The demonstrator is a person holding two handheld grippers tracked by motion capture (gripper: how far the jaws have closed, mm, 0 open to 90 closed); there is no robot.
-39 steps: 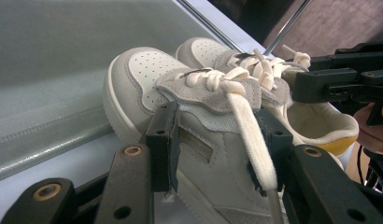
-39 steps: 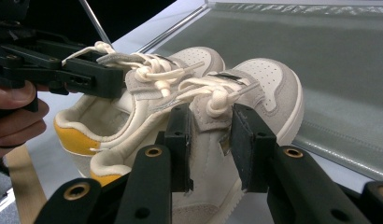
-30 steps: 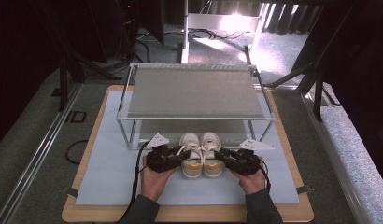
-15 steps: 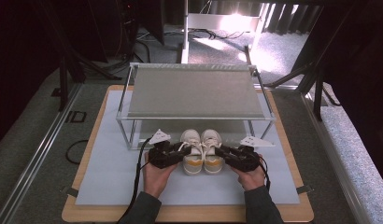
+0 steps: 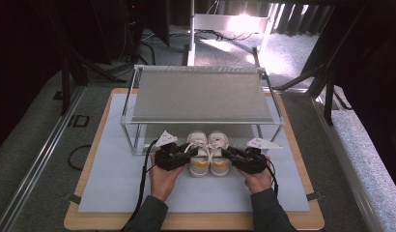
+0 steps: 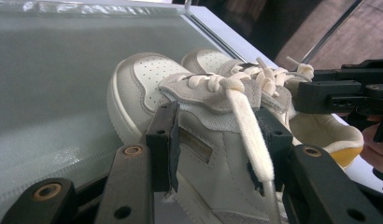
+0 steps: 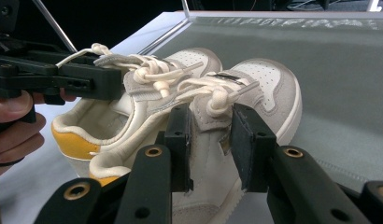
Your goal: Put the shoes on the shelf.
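A pair of white sneakers with yellow heels stands side by side, toes pointing under a low metal rack (image 5: 201,94). My left gripper (image 5: 189,151) is shut on the outer side of the left sneaker (image 5: 199,166); up close, its jaws (image 6: 217,149) pinch the upper beside the laces of the left sneaker (image 6: 147,74). My right gripper (image 5: 227,154) is shut on the right sneaker (image 5: 218,166). Its jaws (image 7: 213,144) clamp the side of the right sneaker (image 7: 264,84) under the laces. The toes reach over the rack's grey lower shelf (image 6: 54,70).
The rack stands on a pale mat (image 5: 109,179) over a wooden board (image 5: 196,222). Its front posts (image 5: 124,137) flank the shoes left and right. Metal rails and dark stands surround the board.
Both grippers have carried the sneakers forward, away from the person, so the toes now sit under the rack's top shelf.
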